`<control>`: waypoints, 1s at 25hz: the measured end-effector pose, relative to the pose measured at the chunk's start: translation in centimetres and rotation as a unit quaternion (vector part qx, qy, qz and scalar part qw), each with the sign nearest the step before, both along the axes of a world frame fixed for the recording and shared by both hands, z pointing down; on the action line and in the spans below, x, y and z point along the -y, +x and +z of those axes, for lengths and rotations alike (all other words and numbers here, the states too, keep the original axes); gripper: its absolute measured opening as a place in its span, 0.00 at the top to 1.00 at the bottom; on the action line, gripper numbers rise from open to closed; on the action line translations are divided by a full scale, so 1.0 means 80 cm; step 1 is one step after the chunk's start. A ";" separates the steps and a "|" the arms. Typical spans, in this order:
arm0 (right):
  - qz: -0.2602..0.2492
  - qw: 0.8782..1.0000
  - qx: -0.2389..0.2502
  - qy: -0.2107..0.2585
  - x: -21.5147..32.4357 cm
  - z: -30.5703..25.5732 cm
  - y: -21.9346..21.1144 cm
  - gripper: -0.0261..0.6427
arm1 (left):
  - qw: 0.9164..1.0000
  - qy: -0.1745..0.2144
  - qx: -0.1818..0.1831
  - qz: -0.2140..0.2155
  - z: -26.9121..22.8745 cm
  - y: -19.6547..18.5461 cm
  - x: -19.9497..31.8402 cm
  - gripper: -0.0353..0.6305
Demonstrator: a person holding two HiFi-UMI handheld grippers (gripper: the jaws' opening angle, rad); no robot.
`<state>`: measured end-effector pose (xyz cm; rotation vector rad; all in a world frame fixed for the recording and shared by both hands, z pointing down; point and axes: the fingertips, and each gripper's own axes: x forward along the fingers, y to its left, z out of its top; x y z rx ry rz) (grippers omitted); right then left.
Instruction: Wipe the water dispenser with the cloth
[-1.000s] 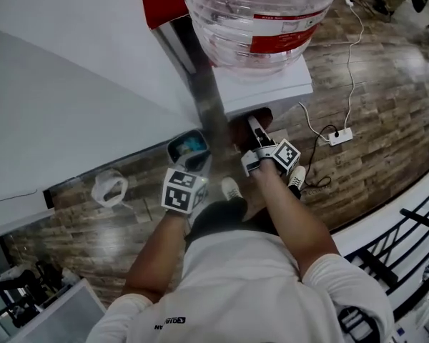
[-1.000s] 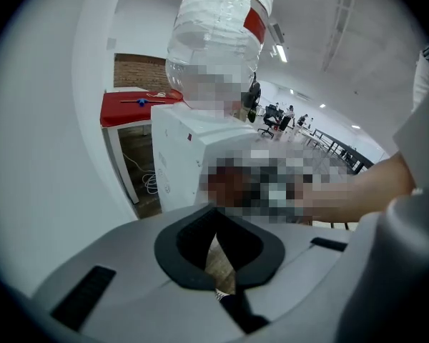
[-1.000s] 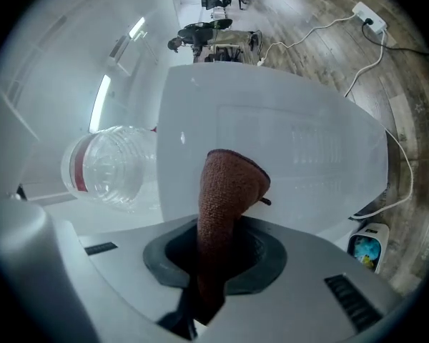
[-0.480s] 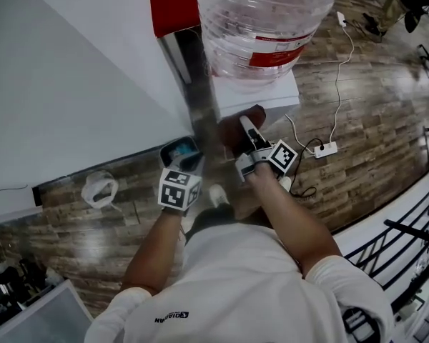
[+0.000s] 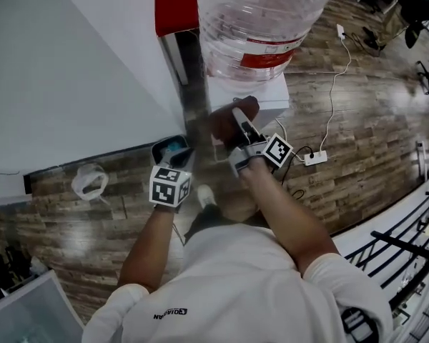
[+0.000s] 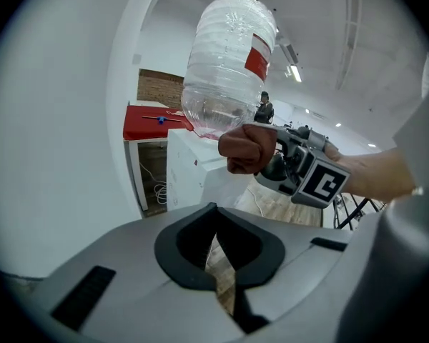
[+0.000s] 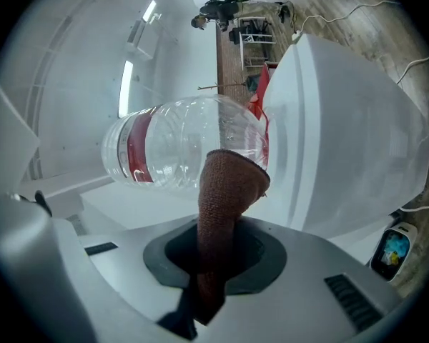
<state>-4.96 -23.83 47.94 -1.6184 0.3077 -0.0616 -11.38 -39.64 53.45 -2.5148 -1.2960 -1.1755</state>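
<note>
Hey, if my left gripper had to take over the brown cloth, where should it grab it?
Probably the bunched free end of the cloth, which sticks out beyond the right gripper; that gripper is shut on its other end. Come in from your left: the water dispenser stands just beyond.

We see a wood-plank floor [image 5: 365, 141], a white wall [image 5: 79, 70] on the left, a power strip [image 5: 315, 158] lying on the floor, and lit ceiling lights [image 6: 294, 72] overhead.
</note>
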 end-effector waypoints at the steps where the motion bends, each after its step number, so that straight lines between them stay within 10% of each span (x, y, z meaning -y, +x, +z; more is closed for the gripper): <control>1: -0.009 1.000 -0.005 0.000 -0.002 -0.006 -0.001 0.88 | 1.000 0.001 -0.004 -0.008 -0.002 -0.003 -0.002 0.96; 11: -0.141 0.986 -0.065 -0.052 -0.046 -0.057 -0.070 0.88 | 0.994 -0.030 -0.034 -0.095 -0.046 -0.070 -0.057 0.96; 25: -0.285 0.924 -0.105 -0.231 -0.148 -0.080 -0.242 0.88 | 0.986 -0.081 -0.023 -0.146 -0.089 -0.177 -0.166 0.96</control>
